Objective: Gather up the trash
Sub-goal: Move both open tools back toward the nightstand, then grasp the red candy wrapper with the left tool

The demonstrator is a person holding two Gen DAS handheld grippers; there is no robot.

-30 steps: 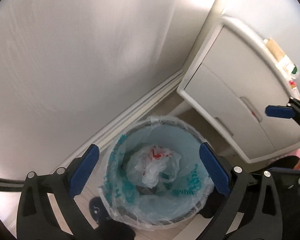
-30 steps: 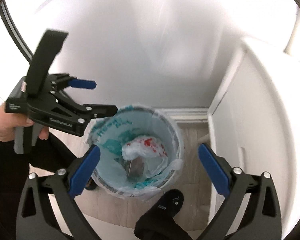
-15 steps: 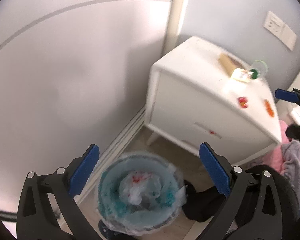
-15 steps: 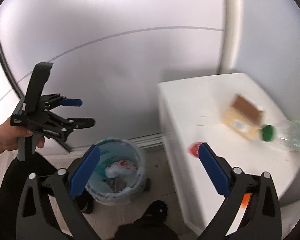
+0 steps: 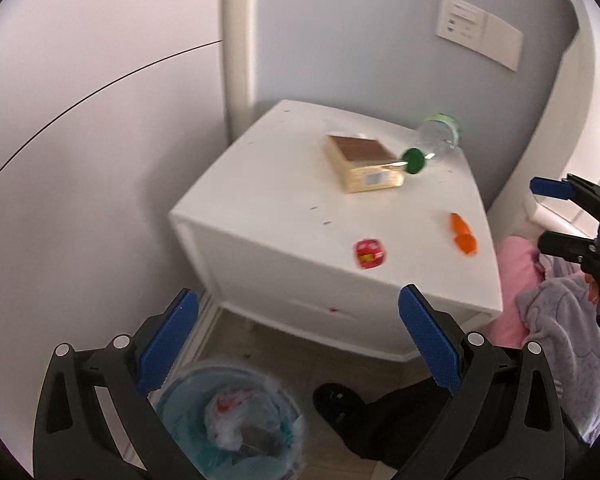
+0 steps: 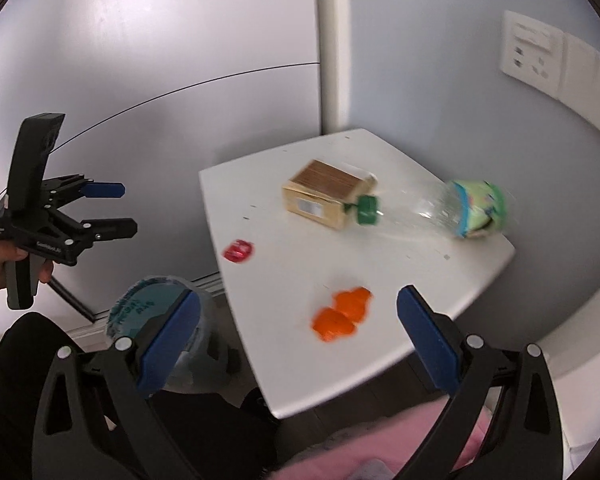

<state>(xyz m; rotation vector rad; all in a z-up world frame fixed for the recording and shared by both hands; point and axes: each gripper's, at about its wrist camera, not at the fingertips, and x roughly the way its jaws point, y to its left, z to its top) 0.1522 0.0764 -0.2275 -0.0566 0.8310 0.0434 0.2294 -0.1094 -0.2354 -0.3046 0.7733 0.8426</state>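
Both claws are wide open and hold nothing — the left gripper (image 5: 298, 344) hangs over the floor near the trash bin (image 5: 228, 420), and the right gripper (image 6: 298, 344) hangs over the edge of the white nightstand (image 6: 300, 276). The trash lies on top of the nightstand: a clear bottle (image 6: 440, 210) with a green cap on its side, touching a tan box (image 6: 326, 198), a small red wrapper (image 6: 239, 251) and orange bits (image 6: 342, 314) — well apart from each other.
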